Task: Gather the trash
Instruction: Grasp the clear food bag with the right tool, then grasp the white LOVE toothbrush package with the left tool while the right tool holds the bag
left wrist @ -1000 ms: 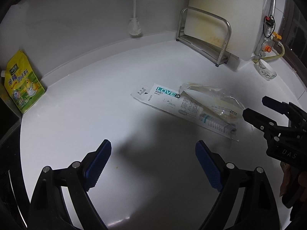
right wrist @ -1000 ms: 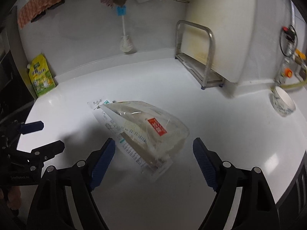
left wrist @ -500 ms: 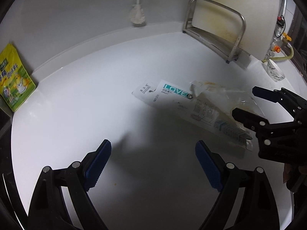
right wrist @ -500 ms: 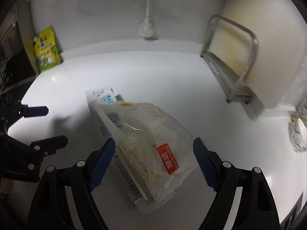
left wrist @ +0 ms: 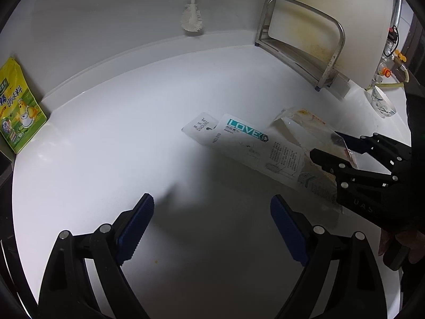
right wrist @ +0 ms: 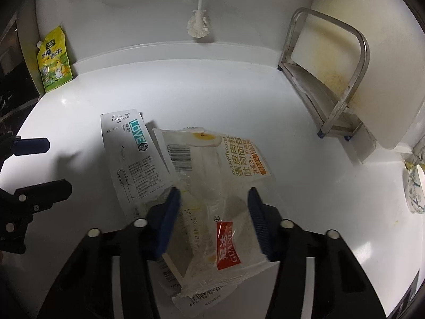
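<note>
On the white counter (right wrist: 305,122), near its middle, lie two pieces of trash: a clear bread wrapper (right wrist: 225,175) with a red label, lying over one end of a flat white toothbrush package (right wrist: 132,156) printed "LOVE".

The right gripper (right wrist: 213,202) is down over the wrapper and its jaws are closing — the wrapper sits between the blue pads, which stand close against its sides, though a firm pinch cannot be made out.

The left gripper (left wrist: 212,212) hangs over bare counter just short of the package, jaws wide and empty.

Along the back edge a yellow pouch (right wrist: 54,59) leans on the wall at the left corner. At the right corner a metal rack (right wrist: 342,85) holds a stained white cutting board (right wrist: 353,37). A small patterned bowl (right wrist: 414,186) sits by the right edge — what is in it cannot be told.
</note>
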A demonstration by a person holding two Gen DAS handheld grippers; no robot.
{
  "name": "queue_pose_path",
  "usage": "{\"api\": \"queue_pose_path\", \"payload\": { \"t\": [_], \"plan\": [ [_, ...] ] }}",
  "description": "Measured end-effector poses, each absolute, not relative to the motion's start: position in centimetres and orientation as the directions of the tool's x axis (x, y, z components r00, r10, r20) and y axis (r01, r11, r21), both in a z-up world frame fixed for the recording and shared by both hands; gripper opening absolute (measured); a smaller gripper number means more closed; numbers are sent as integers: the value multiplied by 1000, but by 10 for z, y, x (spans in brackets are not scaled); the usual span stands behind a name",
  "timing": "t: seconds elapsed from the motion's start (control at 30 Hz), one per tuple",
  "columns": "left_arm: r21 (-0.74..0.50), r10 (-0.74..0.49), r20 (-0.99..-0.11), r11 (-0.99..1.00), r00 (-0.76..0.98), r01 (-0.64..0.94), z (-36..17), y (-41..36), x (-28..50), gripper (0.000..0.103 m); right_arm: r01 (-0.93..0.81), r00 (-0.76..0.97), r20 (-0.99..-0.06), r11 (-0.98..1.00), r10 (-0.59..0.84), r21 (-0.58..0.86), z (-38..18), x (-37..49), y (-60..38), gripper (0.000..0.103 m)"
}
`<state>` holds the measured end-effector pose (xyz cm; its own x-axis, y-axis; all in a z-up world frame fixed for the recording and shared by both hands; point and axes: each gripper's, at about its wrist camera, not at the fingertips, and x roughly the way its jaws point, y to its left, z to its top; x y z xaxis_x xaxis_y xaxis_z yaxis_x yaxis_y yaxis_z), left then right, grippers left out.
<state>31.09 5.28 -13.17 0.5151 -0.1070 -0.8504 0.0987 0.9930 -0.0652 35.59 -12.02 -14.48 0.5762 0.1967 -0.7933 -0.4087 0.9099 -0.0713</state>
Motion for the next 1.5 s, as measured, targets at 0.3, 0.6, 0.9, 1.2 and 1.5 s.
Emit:
{"api": "queue_pose_path", "payload": {
  "t": [0.3, 0.6, 0.9, 1.2, 1.5],
  "plan": [
    [-69, -120, -842, 991, 526, 116, -128, 38, 311, 88, -286, 623, -764, 958, 168, -22, -136, 349, -149, 24],
    [-57, -174, -819, 973, 546, 225, -128, 21, 309, 88, -124, 664, -735, 989, 140, 76, -125, 316, -192, 23],
    [7, -285, -778, 887, 560, 461, -126, 10, 307, 88, 7, 675, -729, 987, 115, 162, -121, 267, -219, 23],
    [138, -354, -766, 725, 537, 675, -132, 7, 317, 88, 71, 669, -734, 974, 113, 215, -120, 233, -214, 23],
    [217, -474, -775, 421, 418, 880, -138, -2, 330, 88, 114, 662, -740, 959, 121, 259, -104, 192, -205, 23]
  ]
}}
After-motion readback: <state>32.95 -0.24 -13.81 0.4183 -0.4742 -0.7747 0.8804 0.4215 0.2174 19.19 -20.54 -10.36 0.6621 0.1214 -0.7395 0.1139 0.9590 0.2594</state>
